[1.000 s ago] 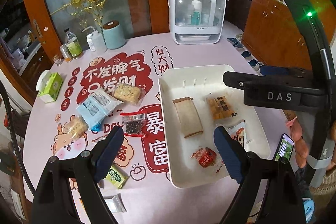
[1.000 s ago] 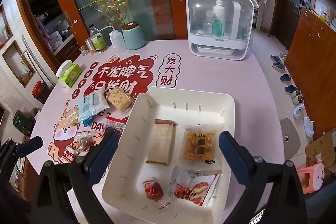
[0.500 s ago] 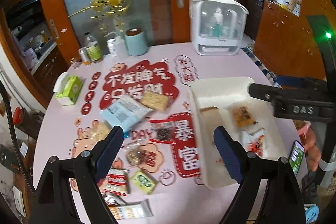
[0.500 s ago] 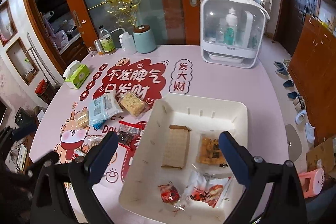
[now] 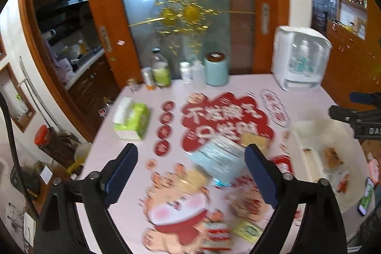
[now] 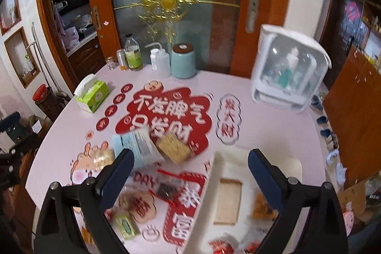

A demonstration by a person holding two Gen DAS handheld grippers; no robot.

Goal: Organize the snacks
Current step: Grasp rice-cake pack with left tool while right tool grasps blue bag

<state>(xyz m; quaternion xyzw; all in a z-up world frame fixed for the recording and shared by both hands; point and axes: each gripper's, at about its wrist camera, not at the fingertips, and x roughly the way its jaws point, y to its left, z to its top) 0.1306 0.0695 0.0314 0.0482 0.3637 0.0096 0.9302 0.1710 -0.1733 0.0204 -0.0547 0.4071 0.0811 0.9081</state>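
Note:
Both views are blurred by motion. My left gripper (image 5: 190, 170) is open and empty, held above loose snack packets on the pink table: a light blue packet (image 5: 218, 157), a yellow cracker packet (image 5: 253, 141) and small packets near the front edge (image 5: 247, 229). The white tray (image 5: 301, 135) sits at the right with snacks in it. My right gripper (image 6: 190, 173) is open and empty, above the tray's left rim (image 6: 209, 182). The tray holds a tan wafer bar (image 6: 227, 200), an orange packet (image 6: 262, 206) and red packets (image 6: 221, 246). The blue packet (image 6: 135, 144), the cracker packet (image 6: 173, 146) and a dark packet (image 6: 166, 187) lie left of the tray.
A green tissue box (image 6: 92, 95) stands at the table's left. Bottles, a can and a teal canister (image 6: 183, 61) line the far edge. A white domed appliance (image 6: 288, 73) stands at the far right. The right gripper's body (image 5: 357, 116) shows in the left wrist view. A phone (image 5: 366, 195) lies beyond the table's right edge.
Both grippers have swung left and tilted up; the tray has slid toward the right and bottom of each view. Both stay open and empty.

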